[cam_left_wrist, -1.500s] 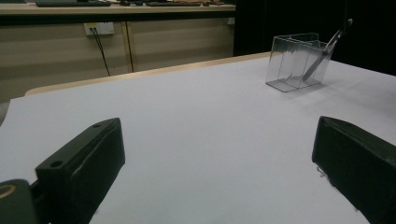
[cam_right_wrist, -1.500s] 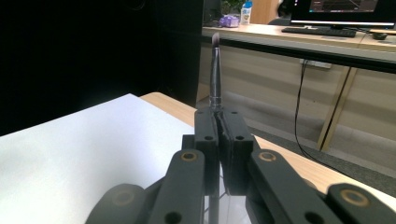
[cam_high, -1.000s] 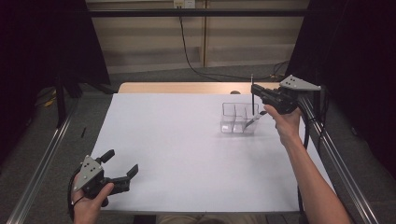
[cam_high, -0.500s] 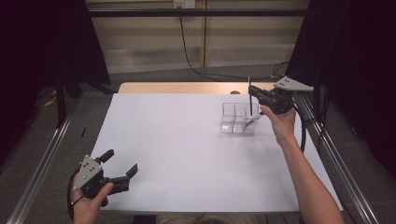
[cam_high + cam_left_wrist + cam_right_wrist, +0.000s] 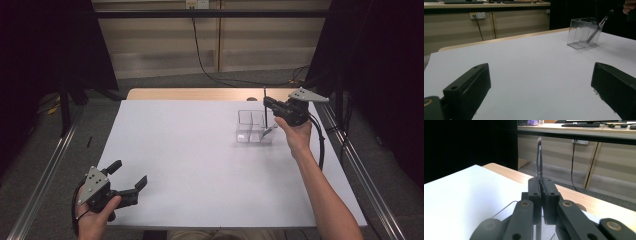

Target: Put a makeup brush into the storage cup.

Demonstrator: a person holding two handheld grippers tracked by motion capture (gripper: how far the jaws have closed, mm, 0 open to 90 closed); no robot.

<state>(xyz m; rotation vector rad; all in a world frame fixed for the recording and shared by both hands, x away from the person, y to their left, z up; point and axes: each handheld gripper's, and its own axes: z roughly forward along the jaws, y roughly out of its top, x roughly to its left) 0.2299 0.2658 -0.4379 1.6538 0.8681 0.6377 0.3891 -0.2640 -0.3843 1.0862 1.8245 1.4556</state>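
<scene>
Left gripper [image 5: 131, 186] sits near the table's [image 5: 200, 150] front edge, jaws spread, holding nothing. Farther back, right gripper [image 5: 267, 103] is clamped on a brush [image 5: 539, 157], upright, bristles up, over the clear holder [image 5: 256, 126]; 1 brush [image 5: 599, 26] already leans inside. Brush looks light, stiff, thin and slick; grip at the ferrule, lower straight. Holder is light, likely tips if bumped.

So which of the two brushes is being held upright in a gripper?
The thin dark makeup brush clamped in the right gripper, bristles up. The other brush leans inside the clear plastic organiser, untouched.
</scene>
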